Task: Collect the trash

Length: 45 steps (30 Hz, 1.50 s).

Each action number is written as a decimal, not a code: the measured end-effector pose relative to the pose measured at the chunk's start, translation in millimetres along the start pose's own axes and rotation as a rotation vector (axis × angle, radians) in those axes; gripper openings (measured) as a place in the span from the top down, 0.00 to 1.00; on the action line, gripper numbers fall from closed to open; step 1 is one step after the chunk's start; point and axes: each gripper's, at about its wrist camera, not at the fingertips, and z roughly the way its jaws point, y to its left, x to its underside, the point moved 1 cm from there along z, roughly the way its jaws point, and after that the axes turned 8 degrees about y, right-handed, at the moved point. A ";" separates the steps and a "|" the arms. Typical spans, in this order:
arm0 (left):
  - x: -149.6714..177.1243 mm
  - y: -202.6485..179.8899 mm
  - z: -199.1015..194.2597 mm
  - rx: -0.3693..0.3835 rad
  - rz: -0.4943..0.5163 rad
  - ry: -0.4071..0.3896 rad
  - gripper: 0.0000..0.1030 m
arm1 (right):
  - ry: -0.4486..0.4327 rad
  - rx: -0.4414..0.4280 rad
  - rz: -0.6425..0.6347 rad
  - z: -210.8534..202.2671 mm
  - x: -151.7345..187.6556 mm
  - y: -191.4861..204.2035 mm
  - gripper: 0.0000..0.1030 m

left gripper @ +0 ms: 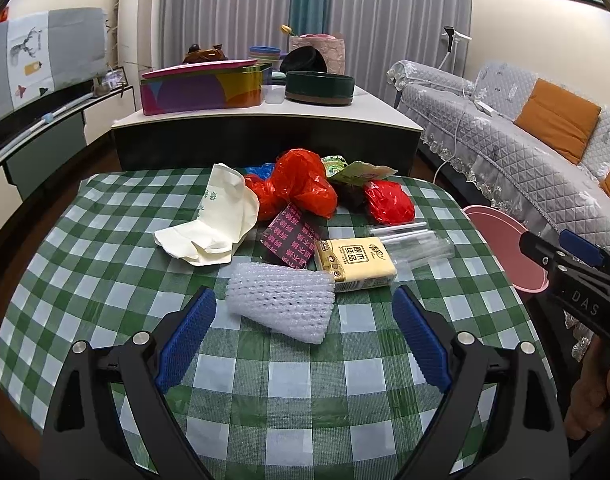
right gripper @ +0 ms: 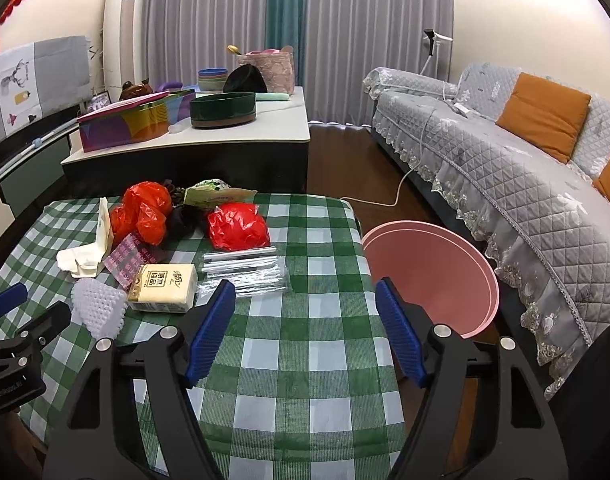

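Trash lies on a green checked table (left gripper: 105,280). A white foam net sleeve (left gripper: 281,304) lies just ahead of my open, empty left gripper (left gripper: 305,300). Behind it are a yellow tissue pack (left gripper: 355,266), a dark pink-printed wrapper (left gripper: 291,238), clear plastic packaging with straws (left gripper: 409,240), a crumpled white paper bag (left gripper: 217,220), and red plastic bags (left gripper: 301,188). My right gripper (right gripper: 305,296) is open and empty over the table's right side, near the straws packet (right gripper: 245,272). A pink bin (right gripper: 429,276) stands off the table's right edge.
A low cabinet (left gripper: 265,136) behind the table holds a colourful tin (left gripper: 201,88) and a dark green round box (left gripper: 319,88). A grey quilted sofa (right gripper: 525,184) with orange cushions runs along the right. A white cable (right gripper: 401,188) crosses the wooden floor.
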 end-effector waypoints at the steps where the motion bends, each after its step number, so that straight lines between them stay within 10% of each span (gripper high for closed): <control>1: 0.0 0.5 0.3 0.001 -0.001 -0.002 0.16 | 0.002 -0.002 0.001 0.3 0.0 -0.2 0.30; 45: -1.2 2.7 2.5 0.005 -0.014 0.002 0.16 | -0.015 -0.020 0.008 -3.4 1.7 4.4 0.31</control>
